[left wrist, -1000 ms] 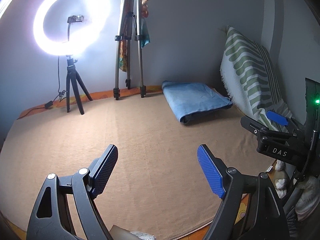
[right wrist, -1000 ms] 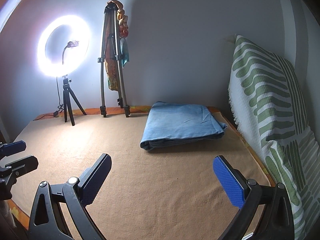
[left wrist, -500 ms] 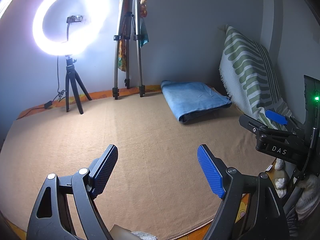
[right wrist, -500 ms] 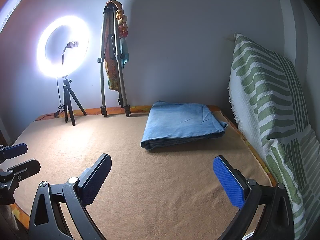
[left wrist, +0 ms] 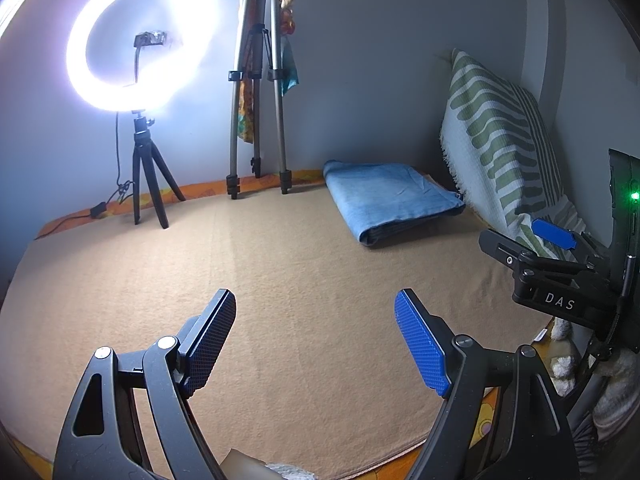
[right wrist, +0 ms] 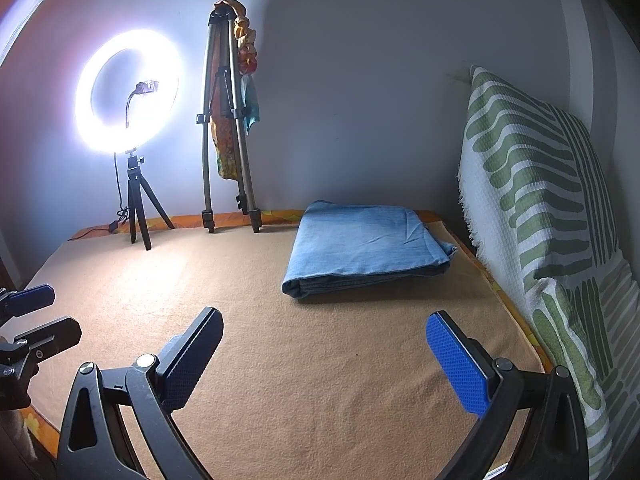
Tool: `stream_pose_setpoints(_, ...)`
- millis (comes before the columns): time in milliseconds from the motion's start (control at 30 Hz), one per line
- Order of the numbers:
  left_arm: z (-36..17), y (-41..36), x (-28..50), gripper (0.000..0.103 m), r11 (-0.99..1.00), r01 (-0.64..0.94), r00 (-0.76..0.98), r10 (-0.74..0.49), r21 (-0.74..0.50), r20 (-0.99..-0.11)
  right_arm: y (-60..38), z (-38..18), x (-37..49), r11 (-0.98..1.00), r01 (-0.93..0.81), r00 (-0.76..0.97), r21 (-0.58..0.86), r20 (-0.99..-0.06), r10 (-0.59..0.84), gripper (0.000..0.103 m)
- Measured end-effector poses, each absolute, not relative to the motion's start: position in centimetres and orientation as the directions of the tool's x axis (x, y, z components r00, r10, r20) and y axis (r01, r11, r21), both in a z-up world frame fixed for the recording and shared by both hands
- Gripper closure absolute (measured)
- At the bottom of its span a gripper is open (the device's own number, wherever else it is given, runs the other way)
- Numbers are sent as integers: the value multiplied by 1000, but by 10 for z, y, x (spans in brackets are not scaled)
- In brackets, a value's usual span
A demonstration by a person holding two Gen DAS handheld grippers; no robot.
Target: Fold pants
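Observation:
The blue denim pants (left wrist: 390,200) lie folded in a flat rectangle at the far right of the tan blanket (left wrist: 280,280); they also show in the right wrist view (right wrist: 368,248). My left gripper (left wrist: 314,340) is open and empty, hovering over the near part of the blanket, well short of the pants. My right gripper (right wrist: 324,356) is open and empty too, in front of the pants and apart from them. The right gripper also shows at the right edge of the left wrist view (left wrist: 532,244). The left gripper shows at the left edge of the right wrist view (right wrist: 36,316).
A lit ring light on a small tripod (left wrist: 140,80) stands at the back left. A tall tripod with cloth hung on it (left wrist: 256,100) stands against the back wall. A green-striped white pillow (right wrist: 552,240) leans along the right side.
Both grippers have drifted back very slightly; the scene looks almost the same. The pants have not moved.

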State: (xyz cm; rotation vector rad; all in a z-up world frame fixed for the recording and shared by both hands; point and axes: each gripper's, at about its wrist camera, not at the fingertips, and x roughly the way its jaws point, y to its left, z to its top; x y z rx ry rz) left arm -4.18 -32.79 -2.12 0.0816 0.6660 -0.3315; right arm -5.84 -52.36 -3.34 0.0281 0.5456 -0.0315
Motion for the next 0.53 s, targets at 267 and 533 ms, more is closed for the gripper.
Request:
stream_pose_setpoints(267,-21,-328,-41,21,945,327,737,-274,-30,-618,-523,-35,-58,999,35,854,18,-520,-21,0)
stream_pose_setpoints(533,-22,-325,-43,21,955,296,766,-241,-6,-595,-521,-37,-59,1000,28,851,12,-525,-17,0)
